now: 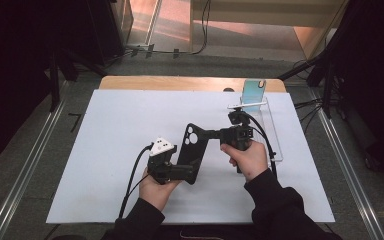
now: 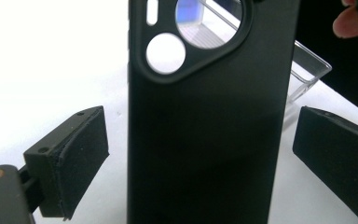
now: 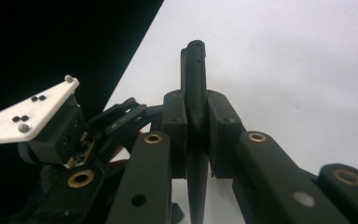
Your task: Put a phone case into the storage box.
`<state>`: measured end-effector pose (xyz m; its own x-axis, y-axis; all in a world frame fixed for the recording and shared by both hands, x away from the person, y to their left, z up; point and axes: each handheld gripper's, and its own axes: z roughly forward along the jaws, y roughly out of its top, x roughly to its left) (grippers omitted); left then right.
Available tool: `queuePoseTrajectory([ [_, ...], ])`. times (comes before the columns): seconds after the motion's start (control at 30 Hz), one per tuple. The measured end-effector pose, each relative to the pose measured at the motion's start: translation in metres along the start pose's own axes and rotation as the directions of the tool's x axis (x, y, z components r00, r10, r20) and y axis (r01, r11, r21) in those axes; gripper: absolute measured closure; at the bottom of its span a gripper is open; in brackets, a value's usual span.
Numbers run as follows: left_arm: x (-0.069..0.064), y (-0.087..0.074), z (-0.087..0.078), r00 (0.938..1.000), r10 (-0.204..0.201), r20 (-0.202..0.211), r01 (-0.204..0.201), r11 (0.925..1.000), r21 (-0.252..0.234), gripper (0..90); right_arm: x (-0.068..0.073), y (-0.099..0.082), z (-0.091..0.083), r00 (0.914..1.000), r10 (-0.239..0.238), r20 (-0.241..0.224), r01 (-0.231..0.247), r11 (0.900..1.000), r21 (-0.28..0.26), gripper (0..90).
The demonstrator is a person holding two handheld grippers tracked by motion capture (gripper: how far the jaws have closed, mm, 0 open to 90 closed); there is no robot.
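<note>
High view, from left to right: the left claw [image 1: 187, 171] stands open with its pads either side of the black phone case [image 1: 190, 150], not pressing it. The case is held above the white worktop [image 1: 105, 130]. The right claw [image 1: 211, 134] is clamped on the case's edge. A clear stand [image 1: 272, 130] sits at far right.

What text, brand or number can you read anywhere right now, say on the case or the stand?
None can be read.
Black phone case: plain, no print.
Clear stand: no label visible.
Blue-green card on it: too small to tell.
</note>
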<state>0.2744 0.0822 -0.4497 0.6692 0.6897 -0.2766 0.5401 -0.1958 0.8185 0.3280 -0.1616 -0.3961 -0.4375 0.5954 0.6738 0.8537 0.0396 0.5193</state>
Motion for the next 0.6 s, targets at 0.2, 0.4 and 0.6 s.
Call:
queuePoseTrajectory([
  [0.2, 0.001, 0.009, -0.003, 0.9997, -0.006, 0.023, 0.005, 0.9974, 0.072, 3.4, 0.005, 0.001, -0.007, 0.9969, -0.063, 0.046, 0.064, 0.9975, -0.028, 77.8],
  [0.4, 0.003, 0.017, -0.008, 0.9978, -0.006, 0.066, -0.001, 0.9944, 0.106, 5.3, 0.008, 0.000, -0.012, 0.9885, -0.130, 0.077, 0.134, 0.9900, -0.044, 77.7],
  [0.6, 0.006, 0.026, -0.012, 0.9919, 0.005, 0.127, -0.027, 0.9849, 0.171, 14.6, 0.011, -0.001, -0.015, 0.9701, -0.221, 0.101, 0.226, 0.9730, -0.046, 77.8],
])
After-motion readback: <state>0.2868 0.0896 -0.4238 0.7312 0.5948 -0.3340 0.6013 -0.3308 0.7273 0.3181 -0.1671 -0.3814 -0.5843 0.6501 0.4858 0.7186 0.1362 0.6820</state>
